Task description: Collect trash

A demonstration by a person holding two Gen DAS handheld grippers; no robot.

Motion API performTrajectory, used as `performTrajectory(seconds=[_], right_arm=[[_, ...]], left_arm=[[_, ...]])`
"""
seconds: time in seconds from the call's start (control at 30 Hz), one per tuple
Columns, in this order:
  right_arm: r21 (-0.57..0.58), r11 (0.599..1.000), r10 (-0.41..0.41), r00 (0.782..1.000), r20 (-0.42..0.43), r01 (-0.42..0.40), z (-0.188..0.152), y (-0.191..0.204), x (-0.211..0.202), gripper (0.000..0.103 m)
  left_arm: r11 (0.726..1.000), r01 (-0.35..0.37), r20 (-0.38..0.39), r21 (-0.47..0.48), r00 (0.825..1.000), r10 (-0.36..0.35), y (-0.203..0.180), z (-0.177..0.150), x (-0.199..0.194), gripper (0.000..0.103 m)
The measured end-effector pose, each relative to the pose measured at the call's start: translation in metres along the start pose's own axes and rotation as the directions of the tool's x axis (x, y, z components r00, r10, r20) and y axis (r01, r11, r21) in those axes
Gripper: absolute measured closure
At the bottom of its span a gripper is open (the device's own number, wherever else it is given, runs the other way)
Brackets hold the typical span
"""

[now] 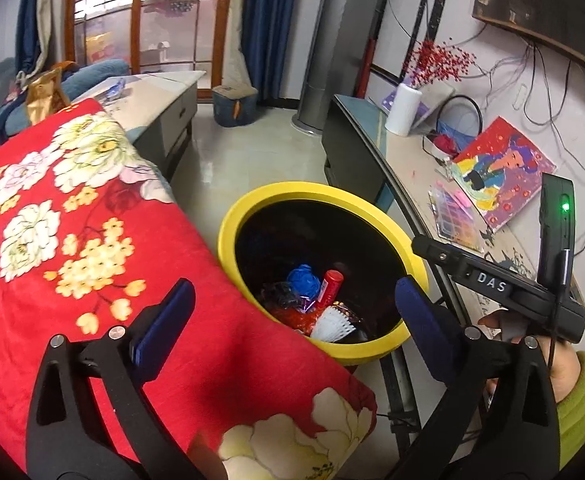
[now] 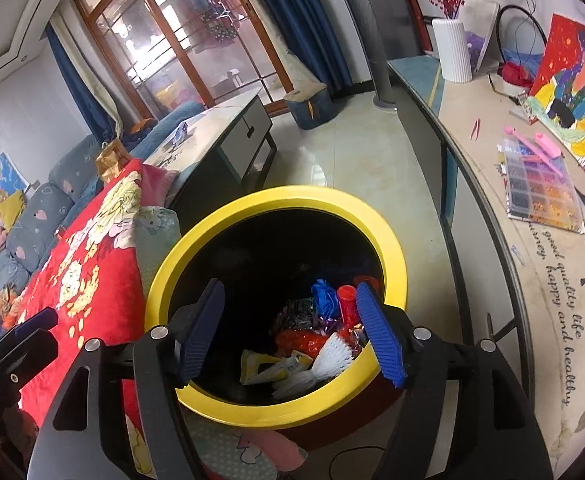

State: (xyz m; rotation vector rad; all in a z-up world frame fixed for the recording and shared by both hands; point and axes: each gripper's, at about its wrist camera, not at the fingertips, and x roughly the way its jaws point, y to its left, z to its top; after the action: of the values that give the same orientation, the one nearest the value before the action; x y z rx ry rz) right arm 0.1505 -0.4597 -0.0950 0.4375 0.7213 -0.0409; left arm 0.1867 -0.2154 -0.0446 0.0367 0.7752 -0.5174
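Observation:
A yellow-rimmed trash bin [image 1: 252,196] [image 2: 196,236] stands on the floor between the red blanket and a long table. Inside lie a blue wad [image 1: 303,279] [image 2: 324,300], a red tube [image 1: 331,287] [image 2: 347,302], a white shuttlecock [image 1: 332,324] [image 2: 332,354], red wrappers and yellow-white packets [image 2: 268,368]. My left gripper [image 1: 292,320] is open and empty, over the blanket's edge and the bin's near rim. My right gripper [image 2: 292,332] is open and empty, right above the bin's opening; its body shows in the left wrist view [image 1: 504,284].
A red flowered blanket [image 1: 72,240] [image 2: 92,264] covers the surface left of the bin. A long table [image 2: 492,208] on the right holds a white vase [image 2: 452,50], a painting [image 2: 572,92] and a bead box [image 2: 540,184]. A grey cabinet [image 1: 164,116] stands beyond.

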Motion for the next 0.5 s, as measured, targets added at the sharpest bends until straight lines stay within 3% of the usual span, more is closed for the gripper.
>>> performTrajectory(seconds=[0.07, 0.5], right_arm=[[-0.01, 1.0, -0.003, 1.0, 0.013, 0.003, 0.001, 0.004, -0.005, 0.025], [-0.109, 0.993, 0.046, 0.996, 0.071, -0.038, -0.006, 0.055, -0.047, 0.012]], left_arm=[[1.0, -0.005, 0.004, -0.011, 1.0, 0.005, 0.003, 0.0, -0.004, 0.011], [0.994, -0.084, 0.091, -0.072, 0.992, 0.091, 0.034, -0.011, -0.063, 0.011]])
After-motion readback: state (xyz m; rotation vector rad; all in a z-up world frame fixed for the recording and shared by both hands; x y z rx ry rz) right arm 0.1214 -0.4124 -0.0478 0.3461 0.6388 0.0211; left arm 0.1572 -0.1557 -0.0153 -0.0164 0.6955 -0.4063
